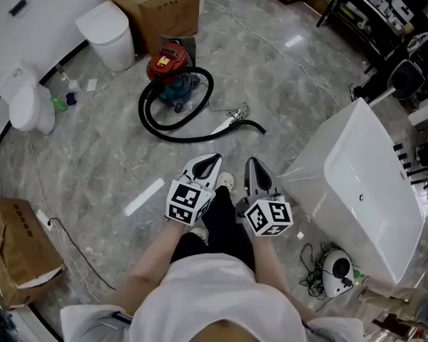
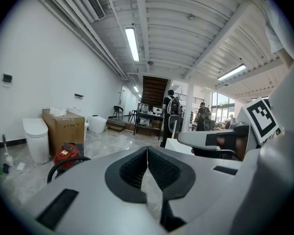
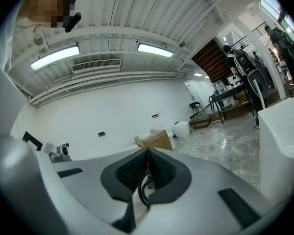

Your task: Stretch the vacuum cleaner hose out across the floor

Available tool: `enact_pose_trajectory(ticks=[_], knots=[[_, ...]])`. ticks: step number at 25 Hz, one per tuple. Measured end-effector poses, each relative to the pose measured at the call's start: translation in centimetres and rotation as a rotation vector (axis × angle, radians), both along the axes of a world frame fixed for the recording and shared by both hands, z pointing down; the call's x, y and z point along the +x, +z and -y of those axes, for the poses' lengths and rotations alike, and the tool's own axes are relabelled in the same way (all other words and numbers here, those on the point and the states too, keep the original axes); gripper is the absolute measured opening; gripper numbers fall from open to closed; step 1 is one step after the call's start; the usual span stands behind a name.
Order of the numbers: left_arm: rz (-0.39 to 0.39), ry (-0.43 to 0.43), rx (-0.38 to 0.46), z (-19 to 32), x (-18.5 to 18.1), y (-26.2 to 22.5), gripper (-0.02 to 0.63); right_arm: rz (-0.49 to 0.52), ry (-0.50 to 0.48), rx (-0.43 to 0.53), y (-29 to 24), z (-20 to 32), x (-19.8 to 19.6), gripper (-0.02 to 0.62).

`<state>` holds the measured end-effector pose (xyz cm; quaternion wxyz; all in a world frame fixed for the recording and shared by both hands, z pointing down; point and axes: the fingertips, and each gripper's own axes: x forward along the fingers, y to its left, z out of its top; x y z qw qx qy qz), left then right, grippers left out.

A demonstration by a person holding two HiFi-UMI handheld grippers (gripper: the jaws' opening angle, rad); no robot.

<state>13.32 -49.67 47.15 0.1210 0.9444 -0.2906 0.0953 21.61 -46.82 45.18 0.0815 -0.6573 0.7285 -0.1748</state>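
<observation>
**Hose is coiled up, both grippers closed and empty**

Both tools are clenched with nothing in them: the left gripper (image 1: 207, 164) and the right gripper (image 1: 255, 168) each have their jaws pressed together, side by side and pointing forward. The black curve you see under the right gripper's jaws in its own view is just the hose on the floor beyond, not a grab.

The hose (image 1: 142, 112) lies on the floor ahead of both grippers, well apart from them. It wraps in one big loop around the red vacuum cleaner (image 1: 169, 61), which sits further ahead and off to the left gripper's side. The closest bit is the free end (image 1: 255, 126), straight ahead of the right gripper's tips.

It has no real long axis right now since it's a ring. Only the tail runs roughly crosswise in front of the grippers, its tip pointing out past the right gripper's side.

My guess on handling: light, ribbed and bendy, and it'll probably want to spring back into a curl. I'd grab it near the free end, by the pale metal-looking bit (image 1: 232, 117), since that looks stiffer. Pull gently or the canister might roll along.
</observation>
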Motion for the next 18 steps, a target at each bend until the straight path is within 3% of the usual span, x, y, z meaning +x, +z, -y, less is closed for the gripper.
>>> enact_pose_trajectory(ticks=[13, 18], knots=[[0.018, -0.106, -0.041, 13.4, 5.9, 1.6, 0.011, 0.022, -0.123, -0.047, 0.9, 14.1, 4.9, 0.012], [0.017, -0.219, -0.053, 18.9, 6.9, 2.6, 0.011, 0.039, -0.156, -0.075, 2.1, 19.3, 7.0, 0.012]])
